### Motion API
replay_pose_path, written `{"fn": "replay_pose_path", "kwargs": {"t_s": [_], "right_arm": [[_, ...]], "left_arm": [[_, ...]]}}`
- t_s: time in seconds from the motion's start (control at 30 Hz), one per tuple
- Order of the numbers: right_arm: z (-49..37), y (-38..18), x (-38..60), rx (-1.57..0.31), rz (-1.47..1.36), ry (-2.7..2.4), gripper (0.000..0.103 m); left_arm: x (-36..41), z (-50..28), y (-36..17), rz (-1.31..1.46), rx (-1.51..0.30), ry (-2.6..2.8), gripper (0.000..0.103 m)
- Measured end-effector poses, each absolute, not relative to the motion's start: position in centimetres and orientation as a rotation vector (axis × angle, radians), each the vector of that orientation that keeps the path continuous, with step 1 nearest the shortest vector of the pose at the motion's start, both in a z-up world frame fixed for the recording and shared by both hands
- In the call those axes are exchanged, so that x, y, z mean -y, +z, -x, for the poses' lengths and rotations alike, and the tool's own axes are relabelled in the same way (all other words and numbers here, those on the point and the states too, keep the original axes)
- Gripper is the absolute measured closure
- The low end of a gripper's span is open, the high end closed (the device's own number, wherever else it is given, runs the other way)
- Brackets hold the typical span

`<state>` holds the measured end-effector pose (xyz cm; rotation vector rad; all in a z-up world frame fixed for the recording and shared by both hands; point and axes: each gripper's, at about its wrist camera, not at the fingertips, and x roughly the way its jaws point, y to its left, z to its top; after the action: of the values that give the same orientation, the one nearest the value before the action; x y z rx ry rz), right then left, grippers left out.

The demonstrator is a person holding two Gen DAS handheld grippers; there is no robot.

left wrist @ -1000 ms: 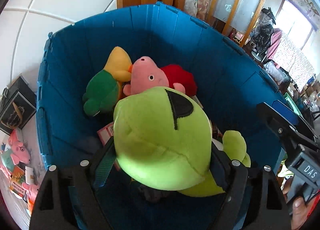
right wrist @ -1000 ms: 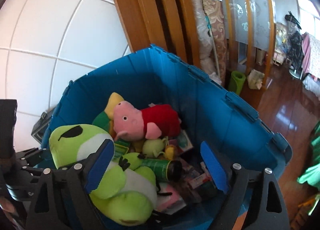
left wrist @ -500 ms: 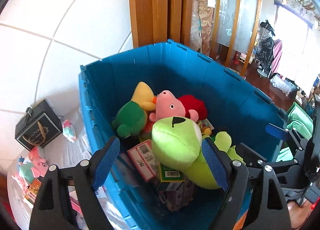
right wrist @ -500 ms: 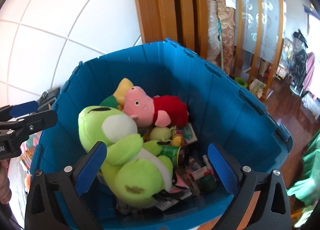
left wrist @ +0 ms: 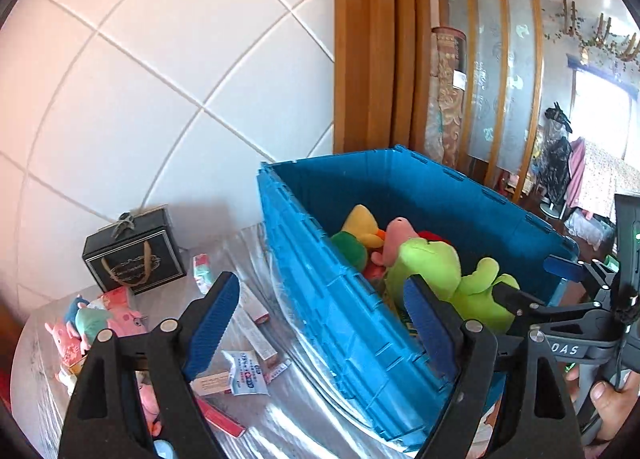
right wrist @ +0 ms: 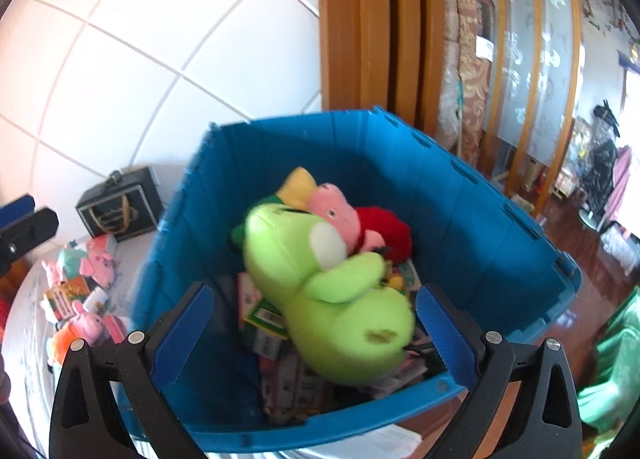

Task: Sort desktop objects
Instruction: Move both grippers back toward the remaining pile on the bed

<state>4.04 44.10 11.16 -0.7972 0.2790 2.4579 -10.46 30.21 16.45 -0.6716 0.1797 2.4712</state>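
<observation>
Both our claws are now empty and open: the left gripper (left wrist: 320, 319) has let go of the green plush (right wrist: 320, 283) and drawn back, so one toy is sorted. It lies in the blue crate (right wrist: 500, 227), just ahead of the right gripper (right wrist: 314, 323). Beyond it we count one pink pig plush (right wrist: 334, 215) and one green-and-yellow plush (left wrist: 354, 235). Left of the left gripper, several small boxes and pig toys (left wrist: 104, 319) wait on the table (left wrist: 288, 419).

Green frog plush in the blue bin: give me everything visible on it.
The green frog plush is lime, soft fabric, with a white patch on its face, a black eye marking near the top and a small dark stain low on its body. It lies on its side in the blue bin, atop boxes and packets, head against the pink pig plush. No gripper touches it.
</observation>
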Motion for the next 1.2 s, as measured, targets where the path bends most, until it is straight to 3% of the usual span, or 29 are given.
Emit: {"fn": "replay_pose_path", "kwargs": {"t_s": [0.5,0.83,1.2], "right_arm": [[1.4,15.3,-27.7,-0.105,0.370,2.783,0.000],[9.7,8.4,-20.3,-0.086,0.632,3.037,0.000],[16.7,-1.3,-18.7,0.017,1.121,3.087,0.000]], "left_arm": [[-6.0,12.6,10.1,0.736,0.063,2.820,0.016],[6.0,14.6,0.4,1.033,0.225,3.021,0.016],[2.5,17.1,-9.7,1.377,0.343,2.887,0.016]]}}
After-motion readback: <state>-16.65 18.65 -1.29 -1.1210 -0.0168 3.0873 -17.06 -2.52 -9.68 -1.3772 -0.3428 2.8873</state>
